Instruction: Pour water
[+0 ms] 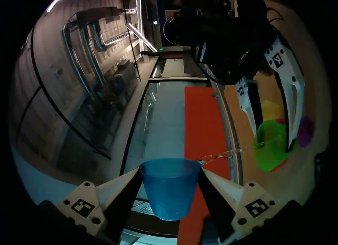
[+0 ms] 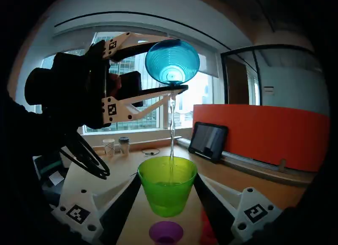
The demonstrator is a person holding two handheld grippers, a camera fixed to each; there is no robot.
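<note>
Water (image 2: 172,126) streams from the tilted blue cup (image 1: 170,190) clamped in the left gripper (image 1: 170,172) into the green cup (image 2: 167,188) clamped in the right gripper (image 2: 167,178).

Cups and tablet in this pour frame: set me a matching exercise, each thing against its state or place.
Things
1. blue cup
2. green cup
3. purple cup
4. tablet

States or places
A. upright, catching the stream
B. propped on the desk by the orange wall
C. tipped, water running out
D. standing on the desk, below a held cup

Pairs: 1-C, 2-A, 3-D, 4-B
</note>
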